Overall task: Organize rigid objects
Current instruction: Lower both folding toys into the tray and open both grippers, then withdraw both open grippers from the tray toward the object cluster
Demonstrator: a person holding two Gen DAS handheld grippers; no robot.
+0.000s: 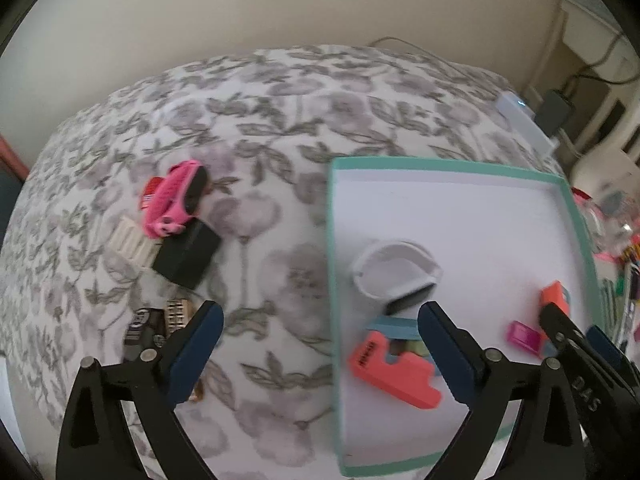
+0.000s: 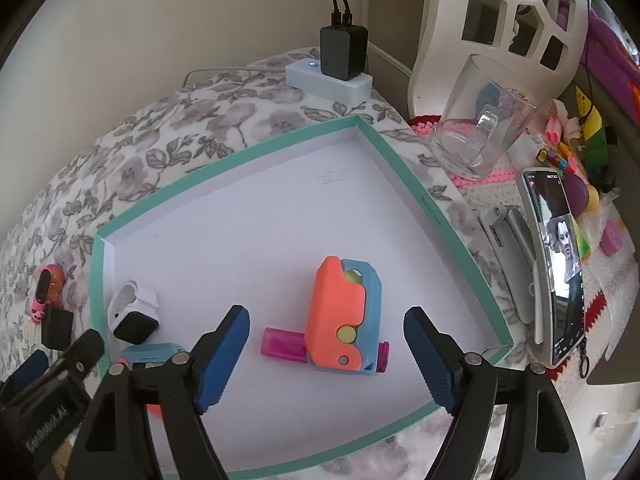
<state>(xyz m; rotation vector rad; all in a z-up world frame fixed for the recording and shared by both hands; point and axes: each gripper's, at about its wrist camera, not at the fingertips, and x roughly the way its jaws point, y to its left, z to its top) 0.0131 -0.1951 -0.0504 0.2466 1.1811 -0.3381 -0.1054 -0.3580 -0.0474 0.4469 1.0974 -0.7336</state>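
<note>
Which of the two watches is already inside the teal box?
The white-strapped watch, lying in the teal box by its left wall. The pink-strapped watch is outside, on the floral cloth.

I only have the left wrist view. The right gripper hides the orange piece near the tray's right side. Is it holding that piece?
Observer: No. The right gripper is open, with its fingers on either side of the orange-and-blue toy and not pressing it.
Operator: And the pink piece next to it?
Observer: The pink tube lies under the toy and sticks out on both sides.
Operator: Anything near that tray edge?
Observer: A phone stands propped just outside the tray's rim.
</note>
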